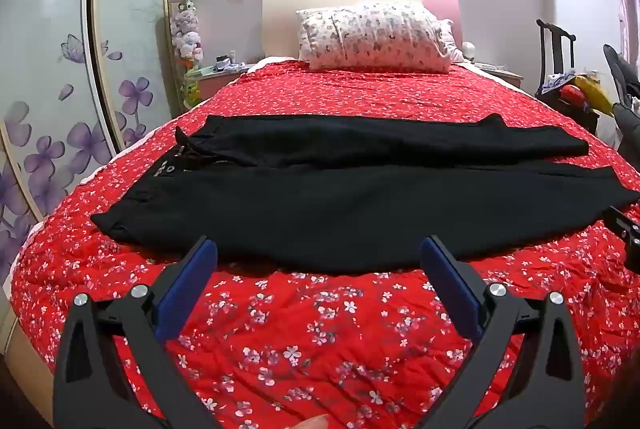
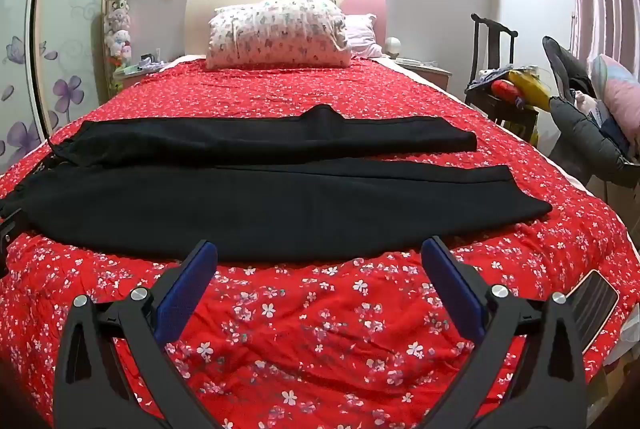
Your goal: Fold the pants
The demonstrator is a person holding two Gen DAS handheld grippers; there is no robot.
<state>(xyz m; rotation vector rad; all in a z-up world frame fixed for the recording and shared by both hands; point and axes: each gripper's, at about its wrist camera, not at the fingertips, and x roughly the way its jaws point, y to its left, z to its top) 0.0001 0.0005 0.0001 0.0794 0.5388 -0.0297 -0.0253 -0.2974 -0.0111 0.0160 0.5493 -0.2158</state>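
Left wrist view: the left gripper (image 1: 318,255) is held above the near part of a bed, its blue-padded fingers (image 1: 188,289) spread wide and holding nothing. Black pants (image 1: 340,205) lie flat across the red floral bedspread (image 1: 320,341), just beyond the fingertips, which overlap the near hem line in the picture; contact cannot be confirmed. The waistband, with small metal fittings, sits at the left side; both legs run to the right, the far leg lying parallel to the near one and slightly apart from it toward the cuffs. A small ridge stands up on the far leg's upper edge. A patterned pillow (image 1: 372,35) rests against the headboard (image 1: 280,21). A wardrobe (image 1: 60,69) with purple flower decoration stands at the left.

Right wrist view: the right gripper (image 2: 318,255) is likewise released, fingers (image 2: 448,289) wide apart, nothing between them. The pants (image 2: 280,205) lie directly ahead, their cuffs ending at the right, well inside the bed edge. A phone (image 2: 592,305) lies on the bedspread (image 2: 320,329) near the right corner, beside the right finger. A dark chair (image 2: 492,69) loaded with coloured items stands to the right of the bed. The pillow (image 2: 280,31) sits centrally at the head.
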